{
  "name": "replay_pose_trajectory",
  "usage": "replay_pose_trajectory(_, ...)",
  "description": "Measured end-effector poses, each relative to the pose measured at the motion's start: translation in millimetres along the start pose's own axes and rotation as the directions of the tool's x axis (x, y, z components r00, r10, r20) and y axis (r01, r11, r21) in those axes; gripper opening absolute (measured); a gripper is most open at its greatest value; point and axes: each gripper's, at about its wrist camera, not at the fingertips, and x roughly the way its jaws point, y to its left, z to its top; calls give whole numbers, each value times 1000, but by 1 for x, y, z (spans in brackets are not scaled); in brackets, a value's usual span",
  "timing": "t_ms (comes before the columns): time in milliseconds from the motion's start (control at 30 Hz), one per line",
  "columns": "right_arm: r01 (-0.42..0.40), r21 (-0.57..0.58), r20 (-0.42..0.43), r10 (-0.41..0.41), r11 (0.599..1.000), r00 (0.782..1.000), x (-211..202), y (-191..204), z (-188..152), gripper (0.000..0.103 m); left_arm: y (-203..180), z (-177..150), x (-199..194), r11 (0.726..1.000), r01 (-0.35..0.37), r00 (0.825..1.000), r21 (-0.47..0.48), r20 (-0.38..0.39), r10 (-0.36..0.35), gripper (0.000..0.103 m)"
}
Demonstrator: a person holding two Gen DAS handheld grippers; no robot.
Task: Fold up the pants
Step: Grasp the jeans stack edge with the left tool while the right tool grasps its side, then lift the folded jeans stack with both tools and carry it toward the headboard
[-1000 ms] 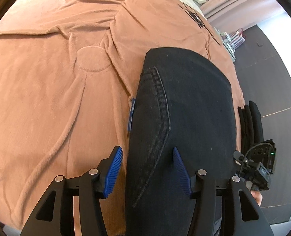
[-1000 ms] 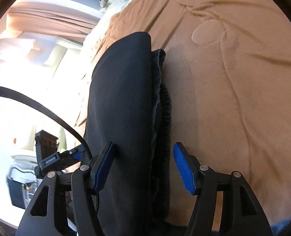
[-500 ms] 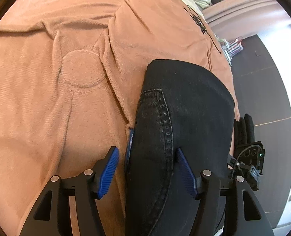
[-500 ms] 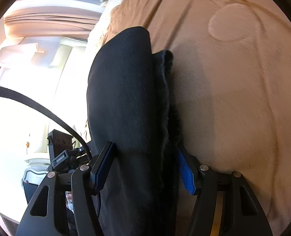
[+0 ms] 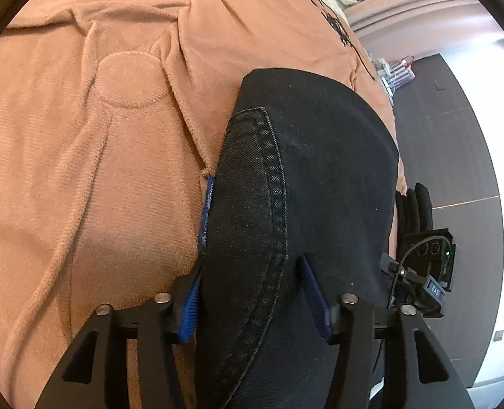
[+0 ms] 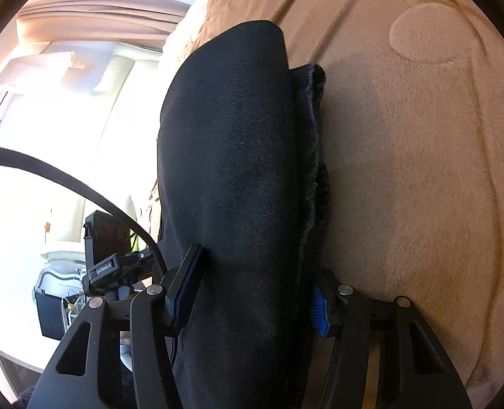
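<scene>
Blanket (image 5: 81,177) comes first, a wide tan fleece spread over the bed and filling most of both views, soft and napped, so whatever lies on it will drag a little instead of sliding. On it, toward the edge of the bed nearest the floor, lie the pants (image 5: 320,177), black denim already doubled into a thick bundle that runs away from us; in the right wrist view the same pants (image 6: 238,156) show several layers stacked at their right edge. We judge them fairly heavy and stiff for cloth, limp enough to sag if lifted by one point, with the stitched seam and the layered edges giving the firmest purchase. The left gripper (image 5: 252,296) straddles the near end along the seam, one blue pad pressed to the left edge and the other sunk into the top cloth, so we take it as clamped on the fabric. The right gripper (image 6: 252,293) likewise pinches the whole stack from both sides. Holding both near corners together should keep the layers from slipping apart. Smallest, a blue label (image 5: 207,211) peeks out at the pants' left edge.
</scene>
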Motion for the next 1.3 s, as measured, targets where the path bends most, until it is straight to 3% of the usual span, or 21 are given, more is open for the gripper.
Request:
replay_pose_trajectory(67,18,-30,18,-18,999,1000,-2,6,0,35,0,-3,-9,1000,-11,1000,16,18,10,38)
replay_pose_trajectory(167,3,-66,41,0,998,999,-11,17,-1,25,-7,-7,-21,999,-9,999,33,35,8,33)
replay_pose_trajectory(533,-36,-160,88,51,987,995,-22,65,-17,24,-24,-24,-85,998,6,991,61,131,-14,30)
replay_pose_trajectory(833,-107,-250,80,131,962,988,-16,126,-27,24,-35,-52,-175,999,-28,966,43,260,15,30)
replay_pose_trajectory(1300,-155,-318,7,166,935,986,61,209,-37,24,9,-79,-298,998,-56,915,-12,400,56,29)
